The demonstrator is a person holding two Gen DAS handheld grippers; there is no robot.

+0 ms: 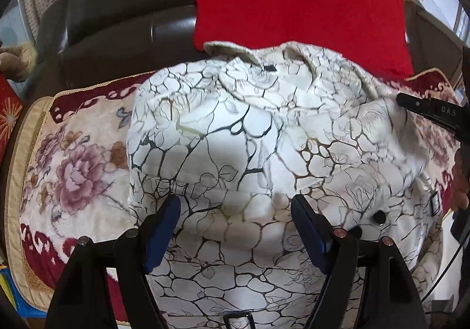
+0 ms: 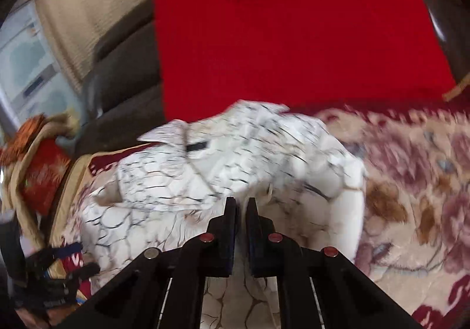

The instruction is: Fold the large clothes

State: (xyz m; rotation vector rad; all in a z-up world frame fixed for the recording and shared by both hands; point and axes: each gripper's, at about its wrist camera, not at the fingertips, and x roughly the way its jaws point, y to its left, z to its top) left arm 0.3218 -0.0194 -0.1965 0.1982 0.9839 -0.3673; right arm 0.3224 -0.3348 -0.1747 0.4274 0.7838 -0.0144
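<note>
My left gripper (image 1: 235, 205) hangs above the white garment (image 1: 249, 147), a big piece printed with dark, vein-like lines and pale roses. Its jaws stand wide apart and hold nothing; the blue-padded fingers (image 1: 163, 229) frame the cloth at six o'clock in the left wrist view, and I cannot tell whether their tips touch it.

The garment lies in a rounded heap on a cream floral cover (image 1: 73, 170) with a dark red scrolled border, spread over the seat of a dark brown sofa (image 1: 123, 23). At twelve o'clock its collar is turned up, a small black tag (image 1: 269, 67) showing inside. A black button (image 1: 380, 216) sits at about four o'clock. Behind the collar a red cloth (image 1: 293, 6) hangs down the backrest.

My right gripper (image 2: 241, 202) is clenched, its fingers nearly together, with a fold of the white garment between them. In the right wrist view, smeared by motion, the cloth bunches up from six o'clock toward the centre. From the left wrist view one black finger of that gripper reaches the garment's edge at three o'clock, where the fabric is blurred.

In the right wrist view the floral cover spreads toward four o'clock, and my left gripper shows at eight o'clock beside a red cushion (image 2: 44, 170).
</note>
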